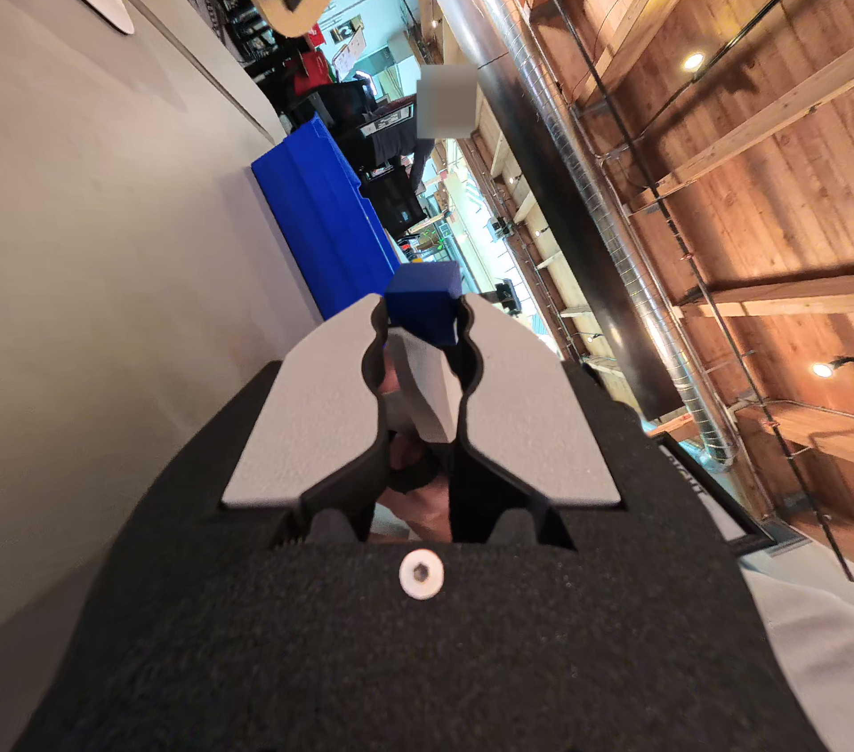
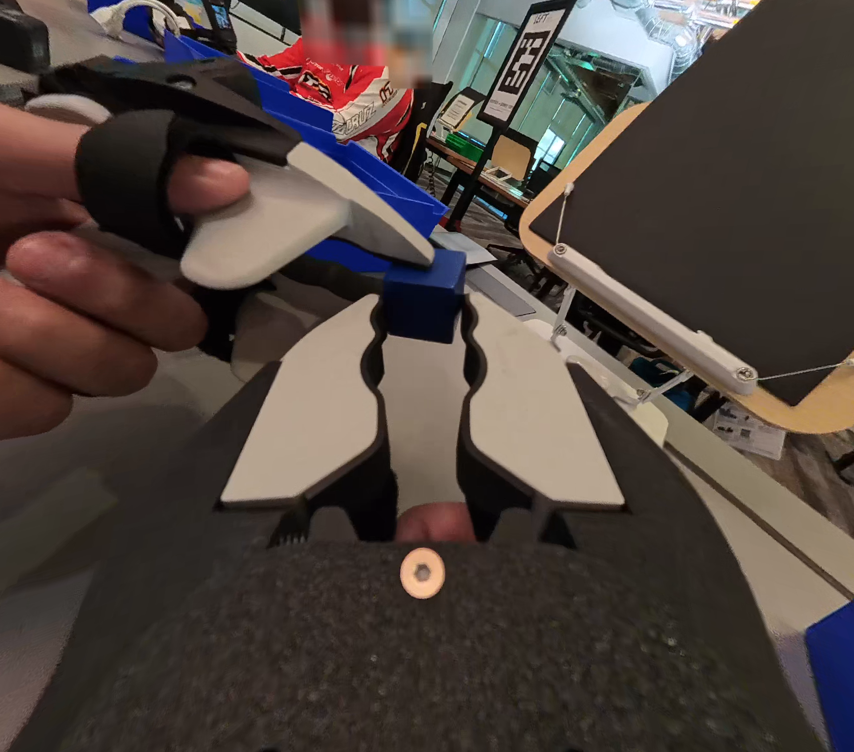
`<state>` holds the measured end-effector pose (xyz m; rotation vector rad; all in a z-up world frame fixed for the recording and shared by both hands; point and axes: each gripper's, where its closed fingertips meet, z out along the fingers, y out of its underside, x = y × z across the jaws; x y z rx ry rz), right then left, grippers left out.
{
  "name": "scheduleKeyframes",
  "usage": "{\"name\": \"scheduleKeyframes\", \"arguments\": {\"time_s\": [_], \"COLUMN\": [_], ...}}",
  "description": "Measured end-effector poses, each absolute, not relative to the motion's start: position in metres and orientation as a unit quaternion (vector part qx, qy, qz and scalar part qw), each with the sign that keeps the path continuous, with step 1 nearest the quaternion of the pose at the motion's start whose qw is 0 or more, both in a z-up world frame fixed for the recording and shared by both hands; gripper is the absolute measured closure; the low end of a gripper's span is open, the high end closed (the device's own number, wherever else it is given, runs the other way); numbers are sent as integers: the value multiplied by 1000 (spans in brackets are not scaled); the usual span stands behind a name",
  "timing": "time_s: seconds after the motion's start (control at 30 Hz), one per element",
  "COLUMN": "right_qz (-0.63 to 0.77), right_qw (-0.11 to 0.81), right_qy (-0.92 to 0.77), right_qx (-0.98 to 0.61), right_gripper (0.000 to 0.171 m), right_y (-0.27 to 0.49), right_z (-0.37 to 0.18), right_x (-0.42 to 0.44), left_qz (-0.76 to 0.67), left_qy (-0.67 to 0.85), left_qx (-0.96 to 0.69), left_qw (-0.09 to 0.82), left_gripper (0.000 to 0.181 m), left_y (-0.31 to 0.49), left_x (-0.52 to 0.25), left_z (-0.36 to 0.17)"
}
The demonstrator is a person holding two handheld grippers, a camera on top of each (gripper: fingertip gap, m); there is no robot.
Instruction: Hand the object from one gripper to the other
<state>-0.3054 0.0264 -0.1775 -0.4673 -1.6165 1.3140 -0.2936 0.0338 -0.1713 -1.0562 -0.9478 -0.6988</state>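
Both claws grasping blue cube (image 2: 423,302); blue bin (image 2: 369,175) behind, contents hidden.

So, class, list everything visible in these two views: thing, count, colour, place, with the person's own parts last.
cube: one, blue, between both grippers' fingertips
bins: several, blue, on the table beyond
table: one, pale grey
boards: one per view, black with tan rim, overhead
duct: one, silver, along the wooden ceiling
hand: one, holding the left gripper
left gripper: grey fingers, shut on cube
right gripper: grey fingers, shut on cube
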Motion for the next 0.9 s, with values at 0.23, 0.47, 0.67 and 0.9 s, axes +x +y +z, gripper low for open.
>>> {"name": "scheduleKeyframes", "arguments": {"time_s": [0.23, 0.47, 0.67, 0.9], "right_qz": [547, 581, 467, 226], "right_qw": [463, 356, 325, 302], "right_qy": [-674, -676, -707, -737], "right_qx": [-181, -281, -420, -560], "right_gripper": [141, 141, 141, 141], "right_y": [32, 96, 215, 370], "right_z": [-175, -132, -82, -152], "right_x": [-304, -334, -348, -325], "left_qz": [-210, 240, 255, 249], "left_qy": [-363, -266, -280, -262], "left_qx": [-538, -741, -752, -774], "left_qw": [731, 569, 539, 520], "left_gripper": [142, 147, 147, 146], "left_y": [24, -14, -13, -5], "left_x": [-298, -337, -336, -332], "left_z": [-164, -193, -194, -204]}}
